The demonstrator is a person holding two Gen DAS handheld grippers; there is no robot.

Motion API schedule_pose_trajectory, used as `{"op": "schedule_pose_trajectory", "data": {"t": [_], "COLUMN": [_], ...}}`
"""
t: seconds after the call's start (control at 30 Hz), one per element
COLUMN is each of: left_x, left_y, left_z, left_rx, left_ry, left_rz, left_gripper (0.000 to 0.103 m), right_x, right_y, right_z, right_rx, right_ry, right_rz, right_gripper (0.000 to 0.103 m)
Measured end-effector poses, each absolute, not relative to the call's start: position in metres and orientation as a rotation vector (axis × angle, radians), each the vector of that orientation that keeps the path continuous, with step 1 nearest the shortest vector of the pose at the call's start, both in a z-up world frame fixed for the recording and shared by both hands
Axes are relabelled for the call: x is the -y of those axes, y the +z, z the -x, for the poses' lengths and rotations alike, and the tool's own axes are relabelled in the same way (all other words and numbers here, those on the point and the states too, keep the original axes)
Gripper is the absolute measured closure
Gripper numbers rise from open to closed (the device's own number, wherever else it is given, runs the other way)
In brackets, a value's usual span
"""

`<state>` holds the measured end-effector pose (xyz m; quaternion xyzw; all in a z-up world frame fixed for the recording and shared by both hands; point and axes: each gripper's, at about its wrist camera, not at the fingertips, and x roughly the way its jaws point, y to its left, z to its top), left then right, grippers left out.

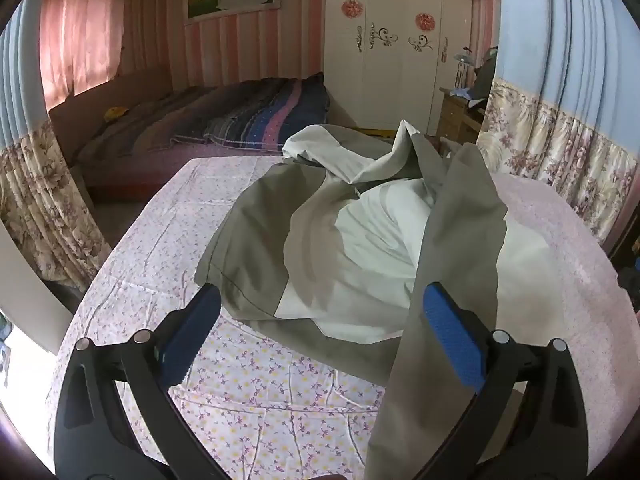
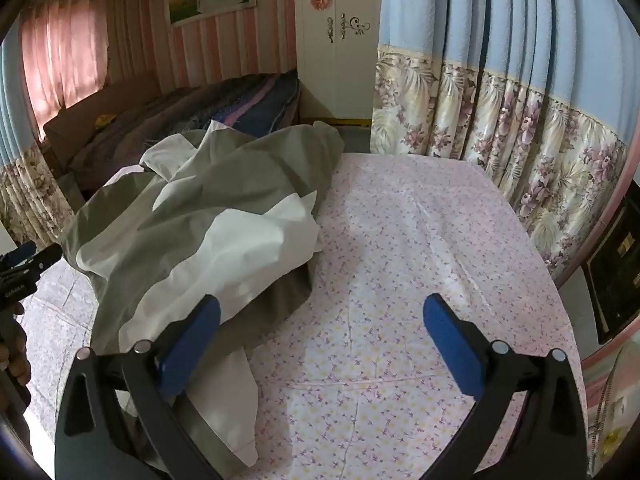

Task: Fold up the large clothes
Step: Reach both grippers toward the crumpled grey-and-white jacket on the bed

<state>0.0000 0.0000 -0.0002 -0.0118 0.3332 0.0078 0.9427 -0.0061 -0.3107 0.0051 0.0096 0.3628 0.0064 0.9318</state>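
The grey and white garment lies crumpled on the table with the flowered cloth, not yet spread. The left tool and the right tool both stand wide apart and empty. Folding seems only to begin: next, each tool must find an edge of the garment and pull it flat.

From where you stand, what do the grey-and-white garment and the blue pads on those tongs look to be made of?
Garment: thin woven cloth, matte, probably cotton or a blend; it crumples in soft creases. Blue pads: likely rubber or textured plastic, with a fine dimpled surface.
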Motion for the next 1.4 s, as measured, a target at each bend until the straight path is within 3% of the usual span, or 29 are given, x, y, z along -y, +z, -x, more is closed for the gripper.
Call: {"op": "schedule_pose_trajectory", "data": {"t": [1.4], "left_x": [-0.020], "left_y": [-0.027], "left_z": [-0.027], "left_rx": [-0.724], "left_ry": [0.038], "left_rz": [0.013], "left_gripper": [0.003], "right_x": [0.247], "right_y": [-0.052], "right_z": [-0.054], "right_rx": [-0.875], "right_ry": [0.108], "right_rz": [-0.019], "right_gripper": [0.002]}}
